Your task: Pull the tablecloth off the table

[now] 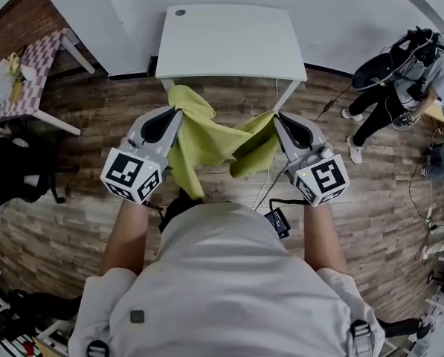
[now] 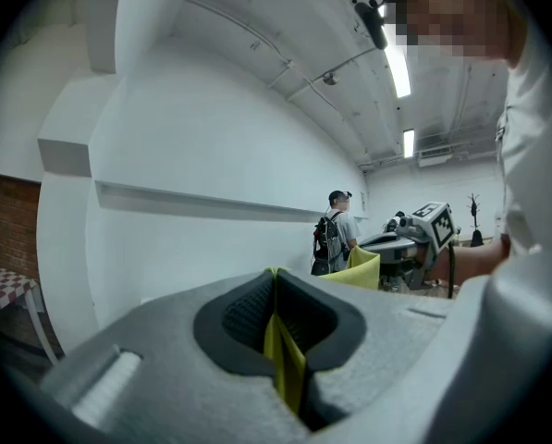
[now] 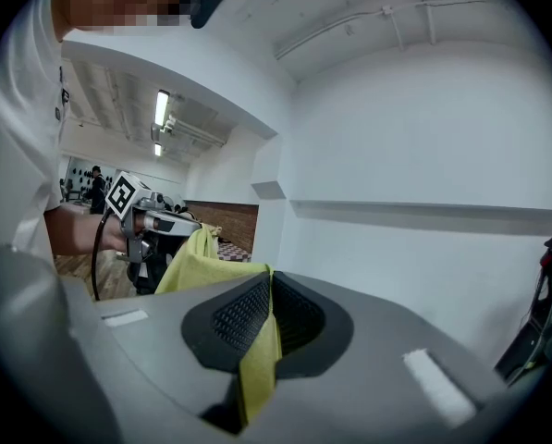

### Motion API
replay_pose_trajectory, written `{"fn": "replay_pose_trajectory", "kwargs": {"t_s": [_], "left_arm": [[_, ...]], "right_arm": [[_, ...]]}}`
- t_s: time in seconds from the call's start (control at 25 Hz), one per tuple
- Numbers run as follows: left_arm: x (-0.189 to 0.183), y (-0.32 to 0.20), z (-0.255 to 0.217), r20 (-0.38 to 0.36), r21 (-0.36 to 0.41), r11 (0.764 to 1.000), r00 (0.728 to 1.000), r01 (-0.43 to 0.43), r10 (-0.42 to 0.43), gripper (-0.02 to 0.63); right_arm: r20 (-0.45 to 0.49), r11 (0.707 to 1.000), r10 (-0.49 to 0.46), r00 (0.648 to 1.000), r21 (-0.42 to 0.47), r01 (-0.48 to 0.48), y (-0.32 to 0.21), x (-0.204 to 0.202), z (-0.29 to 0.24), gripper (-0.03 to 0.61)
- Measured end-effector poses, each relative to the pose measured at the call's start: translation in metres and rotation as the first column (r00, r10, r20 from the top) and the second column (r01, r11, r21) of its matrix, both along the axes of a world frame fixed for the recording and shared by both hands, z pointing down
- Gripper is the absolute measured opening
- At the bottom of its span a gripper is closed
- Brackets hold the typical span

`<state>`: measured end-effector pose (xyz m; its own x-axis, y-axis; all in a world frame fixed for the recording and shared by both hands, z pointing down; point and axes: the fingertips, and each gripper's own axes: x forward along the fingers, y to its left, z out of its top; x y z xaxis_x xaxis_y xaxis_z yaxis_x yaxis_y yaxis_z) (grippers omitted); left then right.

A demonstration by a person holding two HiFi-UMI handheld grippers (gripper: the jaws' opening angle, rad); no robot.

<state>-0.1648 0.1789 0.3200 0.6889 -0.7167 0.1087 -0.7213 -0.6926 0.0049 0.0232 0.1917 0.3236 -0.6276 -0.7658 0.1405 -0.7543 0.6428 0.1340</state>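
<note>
Counted left to right: one left hand-held gripper [image 1: 178, 110] pinched shut on a corner of the single yellow-green tablecloth [image 1: 207, 136], then one right hand-held gripper [image 1: 275, 116] pinched shut on the opposite corner. Hanging slack between the two, just in front of the near edge of the one white tabletop [image 1: 229, 43] and seemingly off it. Judged light, soft and limp, unlikely to slip from ribbed pads; best taken by corners or hem, as here.

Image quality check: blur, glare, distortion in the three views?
Head view: sharp, evenly lit, floor bowed toward the edges. Left gripper view: heavy fisheye, dark corners, ceiling lamp blown out. Right gripper view: same fisheye and corners; cloth between the jaws is crisp.
</note>
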Motion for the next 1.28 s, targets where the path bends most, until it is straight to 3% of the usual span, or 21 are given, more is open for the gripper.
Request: {"fn": "replay_pose_trajectory", "kwargs": {"t_s": [0.32,0.68,1.28], "left_arm": [[0.013,0.01,0.008,-0.015,-0.019,1.0,1.0,0.024,-0.024,0.011],[0.039,0.013,0.014,0.002,-0.03,1.0,1.0,-0.007,0.007,0.011],[0.05,0.016,0.017,-0.007,-0.028,0.999,1.0,-0.02,0.02,0.011]], "right_arm": [[0.014,1.0,-0.017,1.0,-0.005,0.017,0.013,0.01,0.006,0.017],[0.015,0.999,-0.034,0.999,-0.008,0.034,0.015,0.017,0.009,0.017],[0.018,0.999,-0.032,0.999,-0.014,0.032,0.02,0.018,0.013,0.018]]}}
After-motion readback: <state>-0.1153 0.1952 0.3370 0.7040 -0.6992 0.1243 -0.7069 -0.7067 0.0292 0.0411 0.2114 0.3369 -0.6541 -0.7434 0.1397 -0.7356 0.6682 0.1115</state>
